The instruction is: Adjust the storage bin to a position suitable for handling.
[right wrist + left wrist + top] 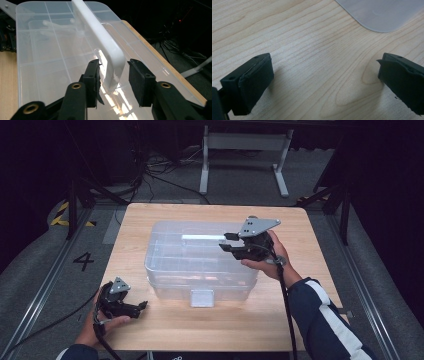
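Observation:
A clear plastic compartment box stands in the middle of the wooden table, with a white handle along its lid. My right gripper hovers at the handle's right end. In the right gripper view its jaws stand open on either side of the handle's end, with a small gap each side, and the lid lies below. My left gripper rests low near the table's front left, apart from the box. It is open over bare wood.
The box's front latch faces the near edge; a translucent corner of it shows ahead of the left jaws. Beyond the table are a white frame, floor cables and dark stands.

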{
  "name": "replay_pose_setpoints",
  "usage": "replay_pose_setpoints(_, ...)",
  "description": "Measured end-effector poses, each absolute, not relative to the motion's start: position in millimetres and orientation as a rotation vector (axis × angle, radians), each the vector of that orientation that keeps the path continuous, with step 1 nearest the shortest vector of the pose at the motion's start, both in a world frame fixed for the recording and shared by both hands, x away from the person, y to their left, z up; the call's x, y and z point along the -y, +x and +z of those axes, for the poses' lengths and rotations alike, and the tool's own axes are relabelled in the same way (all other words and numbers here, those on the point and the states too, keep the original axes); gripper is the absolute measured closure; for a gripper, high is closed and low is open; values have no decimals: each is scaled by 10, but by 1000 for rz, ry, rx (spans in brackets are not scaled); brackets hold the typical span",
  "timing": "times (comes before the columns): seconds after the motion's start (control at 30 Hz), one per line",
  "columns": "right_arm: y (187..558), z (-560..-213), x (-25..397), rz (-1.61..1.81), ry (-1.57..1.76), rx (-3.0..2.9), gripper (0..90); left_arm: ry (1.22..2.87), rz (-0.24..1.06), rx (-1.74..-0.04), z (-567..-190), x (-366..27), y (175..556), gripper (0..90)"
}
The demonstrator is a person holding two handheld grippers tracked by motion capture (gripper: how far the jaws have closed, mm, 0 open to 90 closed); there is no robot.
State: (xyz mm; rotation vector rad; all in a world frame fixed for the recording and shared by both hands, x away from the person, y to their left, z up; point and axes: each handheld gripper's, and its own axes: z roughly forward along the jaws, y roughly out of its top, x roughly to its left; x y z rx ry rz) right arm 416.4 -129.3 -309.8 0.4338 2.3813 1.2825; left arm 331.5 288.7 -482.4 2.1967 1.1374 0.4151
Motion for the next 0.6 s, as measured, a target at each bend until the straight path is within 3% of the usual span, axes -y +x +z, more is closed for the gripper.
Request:
replay_pose_setpoints(0.3,4166,-3084,1257,1266,441,-2383,748,2196,415,-1138,-4825,-2887,3315,4)
replay_pose_setpoints(0.6,4169,-3059,1248,1254,437,-2387,754,2205,430,-1131,-4819,-2891,3312,8)
